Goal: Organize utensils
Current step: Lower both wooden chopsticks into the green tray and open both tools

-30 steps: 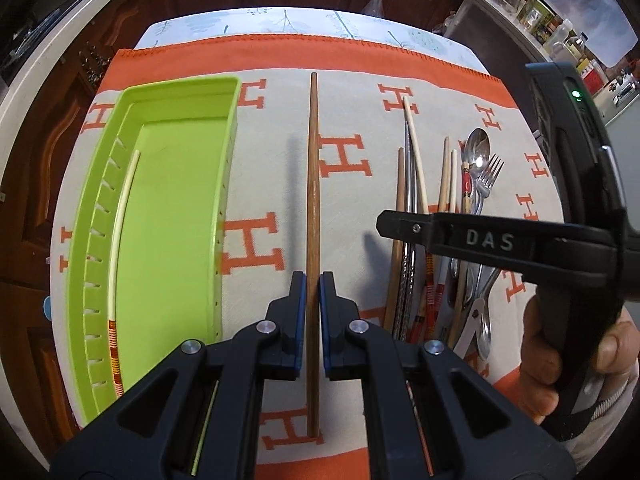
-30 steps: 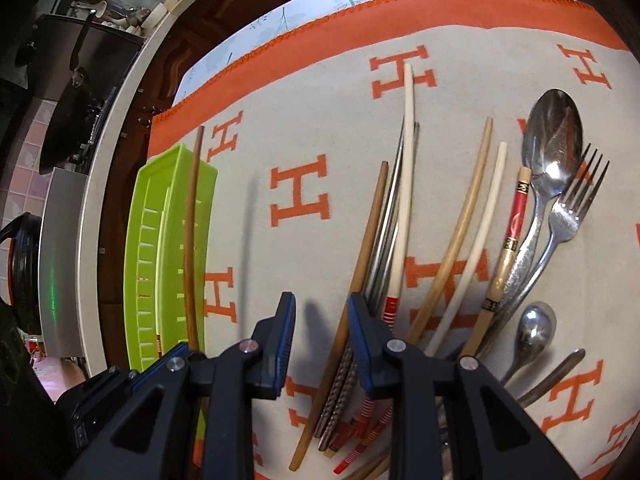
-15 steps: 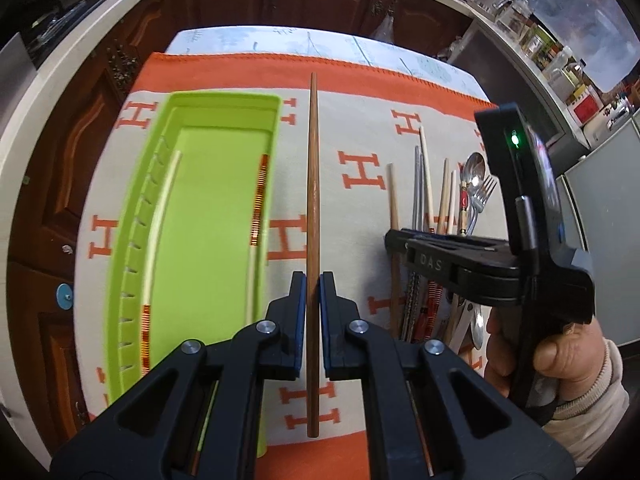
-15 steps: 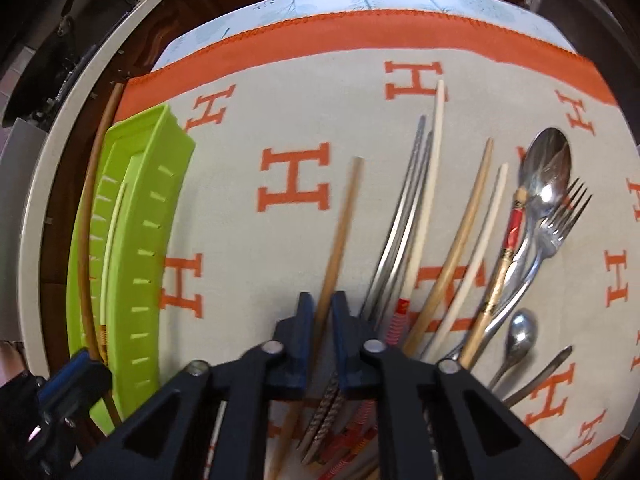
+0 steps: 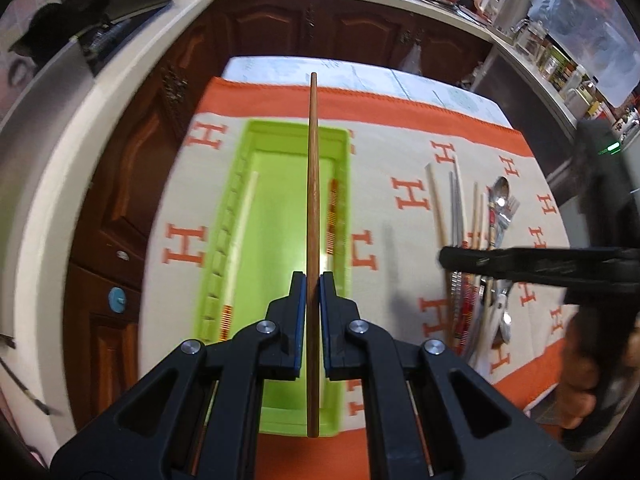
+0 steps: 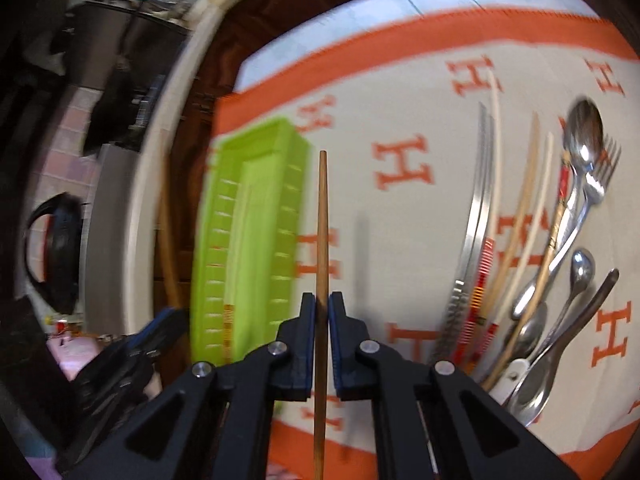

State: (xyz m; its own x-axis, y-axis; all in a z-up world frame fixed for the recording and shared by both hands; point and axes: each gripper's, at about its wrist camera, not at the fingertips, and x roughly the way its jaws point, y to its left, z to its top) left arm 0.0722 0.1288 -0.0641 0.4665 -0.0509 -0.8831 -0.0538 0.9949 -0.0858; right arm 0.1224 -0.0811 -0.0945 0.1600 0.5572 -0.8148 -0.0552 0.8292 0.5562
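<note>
Chopsticks, one per gripper: my left gripper point(image 5: 313, 280) is clamping a brown chopstick point(image 5: 313, 184) running up frame centre over the green tray point(image 5: 224, 240); my right gripper point(image 6: 322, 304) is pinching a second chopstick point(image 6: 322, 220) just right of the tray, utensil pile point(image 6: 540, 240) lying at right.

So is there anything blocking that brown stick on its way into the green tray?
Nothing visible does. The left gripper holds the brown chopstick right above the green tray. The tray is open on top, with two pale chopsticks lying along its sides and bare floor between them.
</note>
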